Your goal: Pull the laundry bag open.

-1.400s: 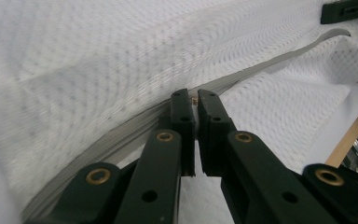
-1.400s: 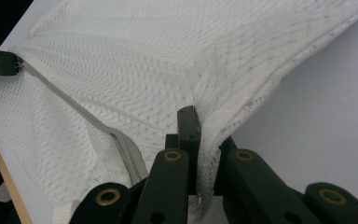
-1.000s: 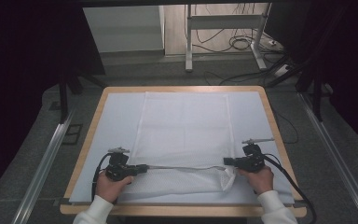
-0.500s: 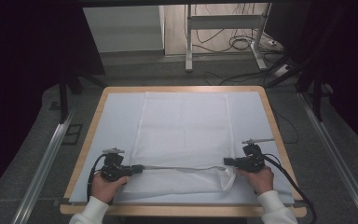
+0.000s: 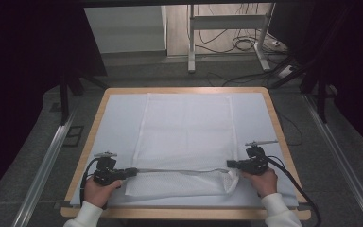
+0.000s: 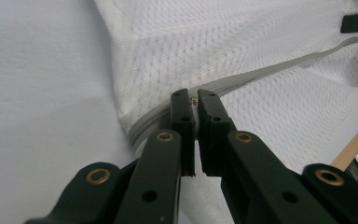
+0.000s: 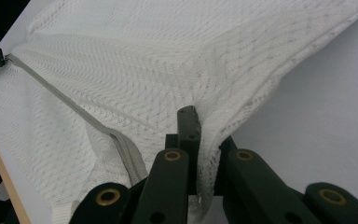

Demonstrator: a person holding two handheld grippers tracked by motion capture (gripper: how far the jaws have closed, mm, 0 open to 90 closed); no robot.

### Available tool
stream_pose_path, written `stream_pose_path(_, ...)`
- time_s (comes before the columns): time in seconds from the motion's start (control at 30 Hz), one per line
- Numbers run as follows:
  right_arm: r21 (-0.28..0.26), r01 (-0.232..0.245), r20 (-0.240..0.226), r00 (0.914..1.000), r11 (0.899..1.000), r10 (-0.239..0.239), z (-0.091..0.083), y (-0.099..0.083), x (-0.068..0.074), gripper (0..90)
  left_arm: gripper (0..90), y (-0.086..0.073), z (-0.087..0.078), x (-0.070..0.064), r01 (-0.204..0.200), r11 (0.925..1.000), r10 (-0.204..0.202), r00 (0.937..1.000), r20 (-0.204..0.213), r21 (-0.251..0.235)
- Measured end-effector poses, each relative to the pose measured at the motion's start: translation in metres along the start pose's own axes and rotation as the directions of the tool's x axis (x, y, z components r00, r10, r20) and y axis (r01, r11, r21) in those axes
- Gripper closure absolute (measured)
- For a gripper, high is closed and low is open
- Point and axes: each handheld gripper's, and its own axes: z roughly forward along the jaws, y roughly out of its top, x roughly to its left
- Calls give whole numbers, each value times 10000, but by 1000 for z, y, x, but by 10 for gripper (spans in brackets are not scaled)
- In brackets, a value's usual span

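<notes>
Item: white mesh bag (image 5: 186, 137) — lying flat on the white-covered table (image 5: 118, 118), its near edge toward me, grey zipper (image 5: 179, 170) running along that edge between my two tools.

Left hand-held gripper (image 5: 131, 172): I am clenching it on the zipper's left end. In the left gripper view the jaws are standing nearly together, with a small brass-coloured zipper part pinched between the tips (image 6: 194, 99).

Right hand-held gripper (image 5: 230, 164): I am grasping the bag's near right corner. In the right gripper view the mesh (image 7: 168, 70) is bunching between the jaws and draping over one of them.

Zipper condition: I am seeing it drawn fairly straight from one tool to the other, the mesh beside it (image 6: 279, 107) lying in soft folds.

Hands (image 5: 100, 191): both resting at the table's near edge.
</notes>
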Motion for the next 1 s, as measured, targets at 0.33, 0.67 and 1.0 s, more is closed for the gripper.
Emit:
stream_pose_path(0.33, 48, 25, 4, 10000, 10000, -25, 1, 0, 1, 875, 867, -3, -6, 4, 98, 9999, -98, 9999, -38, -103)
stream_pose_path(0.67, 54, 24, 57, 10000, 10000, -24, 1, 0, 0, 875, 867, -4, -10, 7, 23, 10000, -26, 9995, -314, -97)
stream_pose_path(1.0, 122, 46, 43, 10000, 9999, -47, 4, 0, 1, 875, 867, -13, -19, 21, 262, 9996, -265, 9980, -572, -61)
